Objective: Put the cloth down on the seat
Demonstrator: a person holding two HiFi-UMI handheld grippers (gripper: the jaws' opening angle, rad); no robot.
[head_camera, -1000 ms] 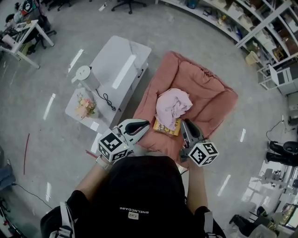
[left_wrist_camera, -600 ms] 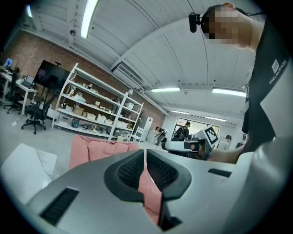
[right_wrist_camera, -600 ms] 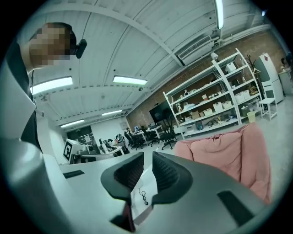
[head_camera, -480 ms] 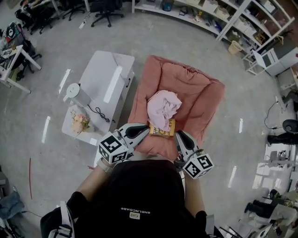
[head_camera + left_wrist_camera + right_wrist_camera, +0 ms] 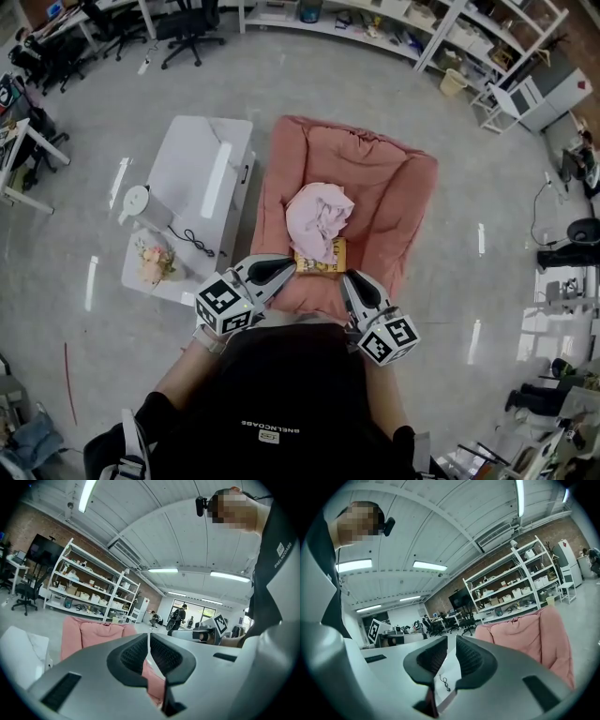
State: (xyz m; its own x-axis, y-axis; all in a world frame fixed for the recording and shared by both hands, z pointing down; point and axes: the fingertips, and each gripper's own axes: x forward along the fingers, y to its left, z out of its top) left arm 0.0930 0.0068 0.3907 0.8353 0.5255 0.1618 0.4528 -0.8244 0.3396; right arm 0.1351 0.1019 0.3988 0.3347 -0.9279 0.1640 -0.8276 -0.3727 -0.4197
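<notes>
Left gripper (image 5: pixel 287 268): jaws closed together, nothing between them. Right gripper (image 5: pixel 349 280): likewise closed and empty. The 2 hover at the front edge of the pink seat (image 5: pixel 394 187). Cloth (image 5: pixel 319 217) lies crumpled on the seat, yellow packet (image 5: pixel 320 262) just beside it.

You work under bright, even light from long ceiling strips (image 5: pixel 228 576). Their glare streaks the glossy floor (image 5: pixel 56 216) and the white tabletop (image 5: pixel 183 164) in the head view. Shadows are soft; the seat (image 5: pixel 384 187) is evenly lit. All views bulge hard at the edges, and both gripper views fade to black at their corners. Focus is sharp, without motion blur.
</notes>
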